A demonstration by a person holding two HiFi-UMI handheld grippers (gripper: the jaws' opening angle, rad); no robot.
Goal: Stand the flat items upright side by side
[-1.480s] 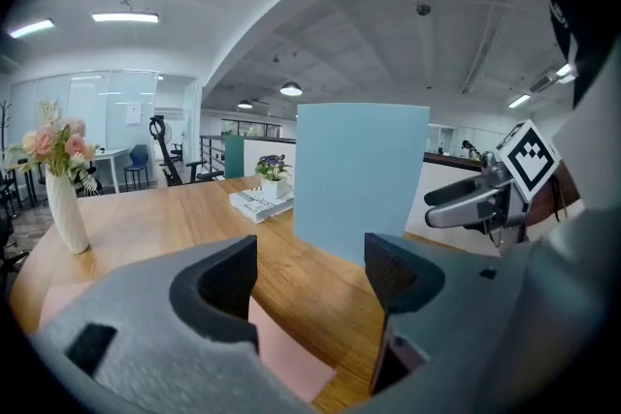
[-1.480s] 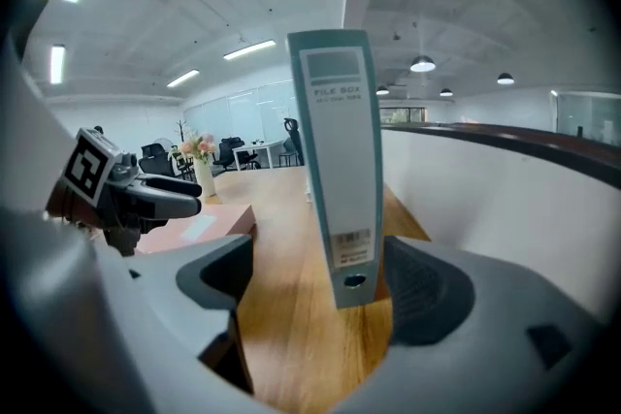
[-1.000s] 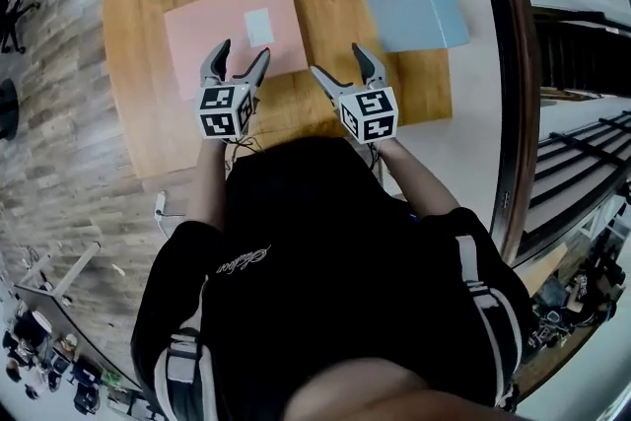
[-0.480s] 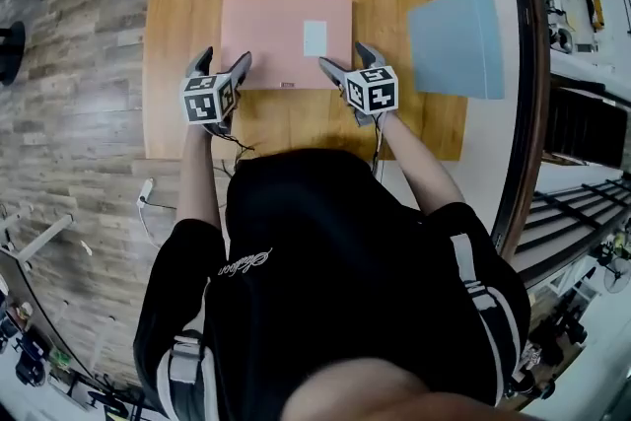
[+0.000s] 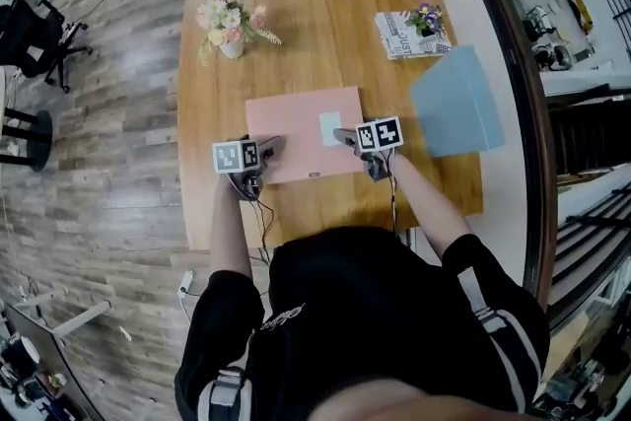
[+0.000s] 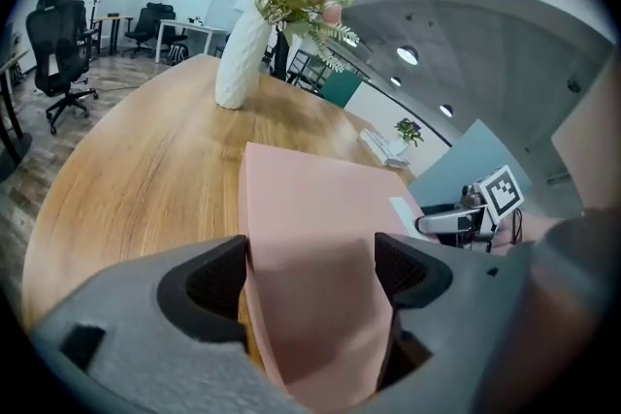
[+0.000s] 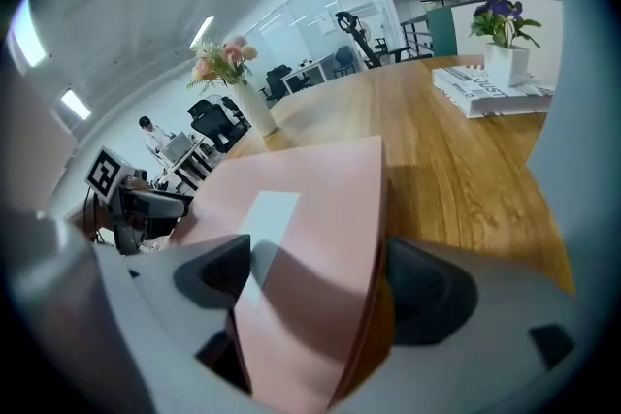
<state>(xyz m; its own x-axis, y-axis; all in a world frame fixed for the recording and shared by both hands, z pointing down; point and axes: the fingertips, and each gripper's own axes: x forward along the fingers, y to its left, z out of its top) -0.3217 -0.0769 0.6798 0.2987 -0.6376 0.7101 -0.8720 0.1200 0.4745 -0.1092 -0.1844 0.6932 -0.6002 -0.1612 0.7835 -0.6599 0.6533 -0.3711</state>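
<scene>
Spread wide on the left gripper (image 6: 315,271) and the right gripper (image 7: 320,281), just now opened further, fingers (image 6: 215,281) straddling the two near corners of the pink folder (image 5: 296,138) without clamping it. Lying flat on the wooden bench (image 5: 325,15), white label (image 5: 330,126) up. Further out: a light blue folder (image 5: 455,104) overhanging the right edge, a vase of flowers (image 5: 232,35) and a stack of newspapers (image 5: 402,36) at the far side.
</scene>
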